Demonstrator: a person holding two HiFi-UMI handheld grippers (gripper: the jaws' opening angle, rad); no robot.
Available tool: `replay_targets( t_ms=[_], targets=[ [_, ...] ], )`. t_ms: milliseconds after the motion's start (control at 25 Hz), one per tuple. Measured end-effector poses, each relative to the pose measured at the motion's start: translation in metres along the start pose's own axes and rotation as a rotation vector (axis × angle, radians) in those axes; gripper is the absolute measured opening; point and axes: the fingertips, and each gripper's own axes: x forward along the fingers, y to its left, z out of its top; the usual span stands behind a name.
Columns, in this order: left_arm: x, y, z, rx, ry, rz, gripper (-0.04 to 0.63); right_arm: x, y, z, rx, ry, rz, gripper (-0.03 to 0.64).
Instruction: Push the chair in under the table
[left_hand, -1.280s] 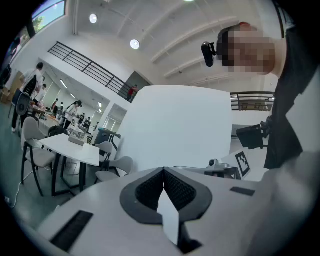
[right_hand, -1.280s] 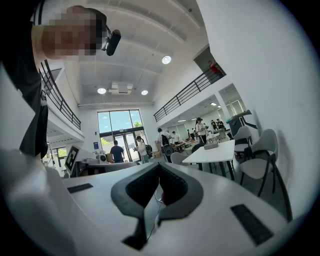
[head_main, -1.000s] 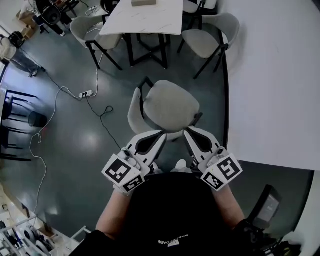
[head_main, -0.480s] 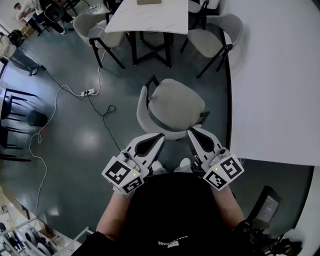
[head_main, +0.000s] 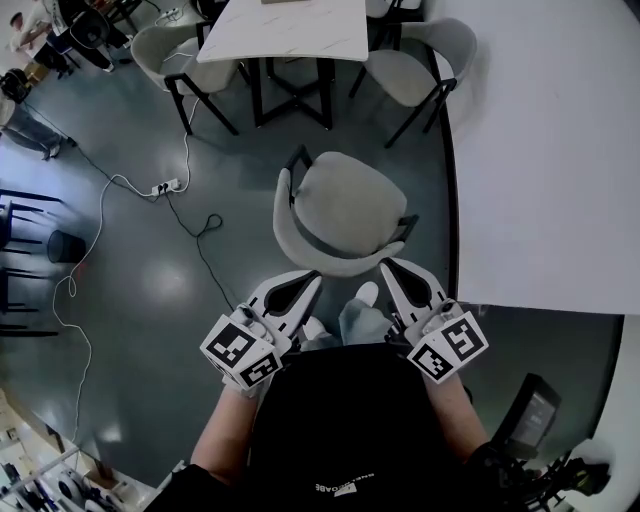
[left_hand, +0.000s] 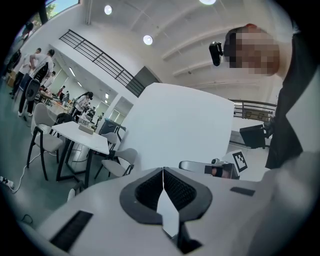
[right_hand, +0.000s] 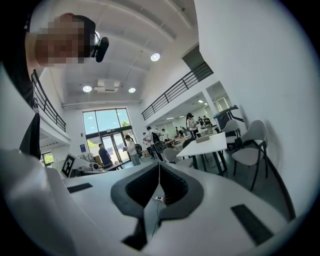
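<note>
Both pairs of jaws are pressed together with nothing between them: the left gripper (left_hand: 163, 170) shows only a thin seam over its pads, and the right gripper (right_hand: 159, 164) the same. From the head view, the two closed tips sit just behind the curved back (head_main: 340, 264) of the chair (head_main: 340, 205), the left gripper (head_main: 312, 283) towards one end of the curve and the right gripper (head_main: 388, 268) towards the other. Whether either tip presses on the shell cannot be told. The chair stands out on the open floor, well apart from the small worktop (head_main: 290, 30) ahead, which already has chairs at both sides, and beside the edge of the big white worktop (head_main: 540, 150) on the right (which of the two is meant is my guess: the one ahead). The main risk I see is blunt, narrow tips on a rounded back. One may slide off, or unequal pressure may swing the chair, so that its right arm knocks the big worktop's edge. Further on, the legs could catch the small worktop's black base (head_main: 292, 95).
</note>
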Motion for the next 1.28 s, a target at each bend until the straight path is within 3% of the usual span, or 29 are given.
replay_targets(
  t_ms=[680, 1280],
  targets=[
    [0.086, 0.036, 0.007, -0.013, 0.035, 0.049, 0.006, 0.044, -0.092, 0.027, 0.064, 0.008, 0.040, 0.012],
    [0.162, 0.086, 0.019, -0.046, 0.077, 0.235, 0.008, 0.083, -0.183, 0.032, 0.145, 0.099, 0.142, 0.012]
  ],
)
